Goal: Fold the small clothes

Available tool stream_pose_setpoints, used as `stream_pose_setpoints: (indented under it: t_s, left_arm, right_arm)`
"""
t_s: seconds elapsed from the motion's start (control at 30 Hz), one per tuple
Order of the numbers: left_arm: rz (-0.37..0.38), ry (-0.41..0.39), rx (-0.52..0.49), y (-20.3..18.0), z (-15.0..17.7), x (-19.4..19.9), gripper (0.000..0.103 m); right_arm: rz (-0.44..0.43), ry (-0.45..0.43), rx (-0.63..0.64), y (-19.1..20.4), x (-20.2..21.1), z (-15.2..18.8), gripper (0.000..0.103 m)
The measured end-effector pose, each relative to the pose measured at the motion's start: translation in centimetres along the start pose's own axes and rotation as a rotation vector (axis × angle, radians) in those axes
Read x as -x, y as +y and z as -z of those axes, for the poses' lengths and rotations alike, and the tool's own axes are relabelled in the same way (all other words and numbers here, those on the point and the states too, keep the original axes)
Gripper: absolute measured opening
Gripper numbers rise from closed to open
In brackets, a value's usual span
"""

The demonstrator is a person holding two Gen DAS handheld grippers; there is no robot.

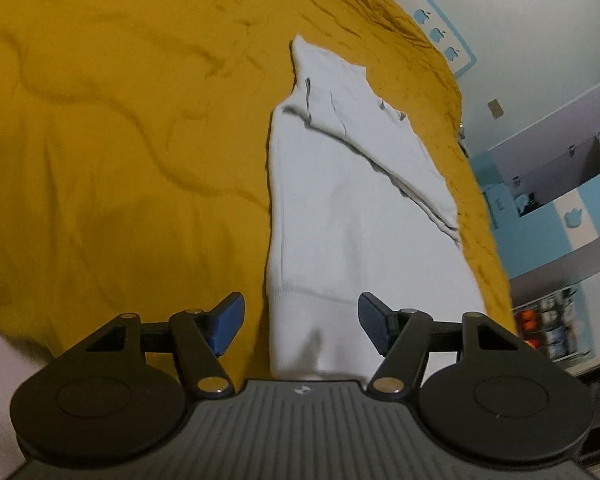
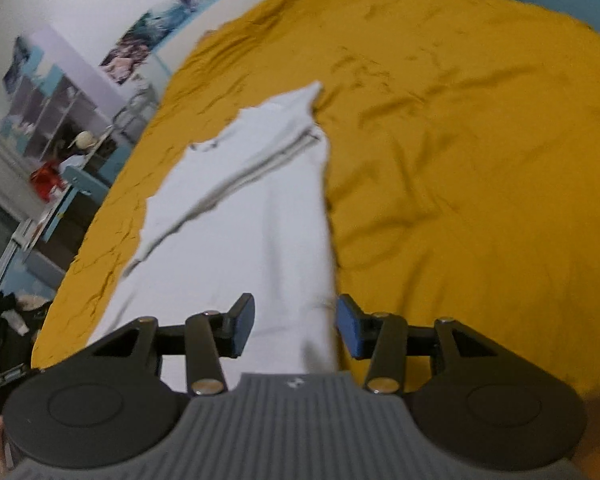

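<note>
Garment [image 1: 352, 216] folded lengthwise on yellow bedspread [image 1: 120, 140]; both tools apparently open above.

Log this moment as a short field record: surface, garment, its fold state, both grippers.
surface: yellow bedspread, wrinkled
garment: white garment, lying flat on the bedspread
fold state: folded into a long narrow strip, a sleeve laid diagonally across the top
left gripper: open, nothing between the pads, above the garment's near end
right gripper: open, nothing gripped, over the garment's near right edge
background: shelves and a wall with pictures beyond the bed
</note>
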State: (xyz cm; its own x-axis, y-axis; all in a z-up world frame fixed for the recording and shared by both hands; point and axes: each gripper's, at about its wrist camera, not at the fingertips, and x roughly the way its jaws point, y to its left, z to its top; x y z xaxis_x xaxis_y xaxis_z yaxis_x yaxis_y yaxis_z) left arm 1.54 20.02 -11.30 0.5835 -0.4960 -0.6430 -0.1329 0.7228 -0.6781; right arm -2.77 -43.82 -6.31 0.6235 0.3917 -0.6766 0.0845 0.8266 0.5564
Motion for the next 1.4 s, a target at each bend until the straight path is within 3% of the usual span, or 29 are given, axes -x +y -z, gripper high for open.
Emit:
stream_pose_setpoints:
  t_s: [0.2, 0.27, 0.47, 0.5, 0.57, 0.6, 0.67, 0.77, 0.9, 0.97, 1.03, 1.23, 1.4]
  left_arm:
    - [0.056, 0.028, 0.065, 1.1, 1.1, -1.6, 0.075]
    - [0.044, 0.019, 0.108, 1.3, 1.2, -2.3, 0.075]
    - [0.070, 0.009, 0.127, 1.0, 1.7, -3.3, 0.076]
    - [0.084, 0.009, 0.124, 0.9, 1.7, -3.1, 0.071]
    - [0.108, -0.002, 0.135, 0.9, 2.0, -2.9, 0.047]
    - [0.094, -0.007, 0.156, 1.2, 2.1, -2.8, 0.023]
    - [0.084, -0.012, 0.188, 1.8, 2.3, -2.8, 0.012]
    - [0.127, -0.015, 0.259, 3.0, 2.7, -3.0, 0.009]
    - [0.145, -0.013, 0.268, 3.0, 2.7, -3.0, 0.006]
    - [0.177, -0.017, 0.262, 2.6, 2.3, -2.6, 0.005]
    - [0.240, -0.029, 0.264, 2.1, 1.7, -2.0, 0.004]
    - [0.365, -0.068, 0.245, 0.9, -1.5, -1.9, 0.004]
    - [0.379, -0.078, 0.210, -0.3, -5.6, -3.7, 0.003]
  right_arm:
    - [-0.046, 0.061, -0.044, -0.5, -2.5, 1.0, 0.044]
    - [-0.066, 0.076, -0.056, -0.5, -3.4, 1.3, 0.044]
    - [-0.095, 0.071, -0.074, -0.1, -4.2, 1.8, 0.047]
    - [-0.098, 0.070, -0.081, -0.2, -4.2, 1.8, 0.047]
    - [-0.101, 0.071, -0.086, -0.2, -4.3, 1.8, 0.047]
    - [-0.097, 0.068, -0.089, -0.1, -4.3, 1.9, 0.045]
    - [-0.081, 0.067, -0.092, -0.2, -4.4, 2.0, 0.034]
    - [-0.076, 0.067, -0.107, -0.3, -4.5, 2.1, 0.031]
    - [-0.079, 0.063, -0.128, -0.3, -4.3, 2.2, 0.026]
    - [-0.082, 0.052, -0.146, -0.3, -4.1, 2.1, 0.008]
    - [-0.119, 0.041, -0.177, -0.3, -3.8, 1.8, 0.004]
    - [-0.267, -0.057, -0.300, 0.1, -2.4, -0.6, 0.002]
    - [-0.322, -0.103, -0.316, 1.5, -3.8, -4.2, 0.002]
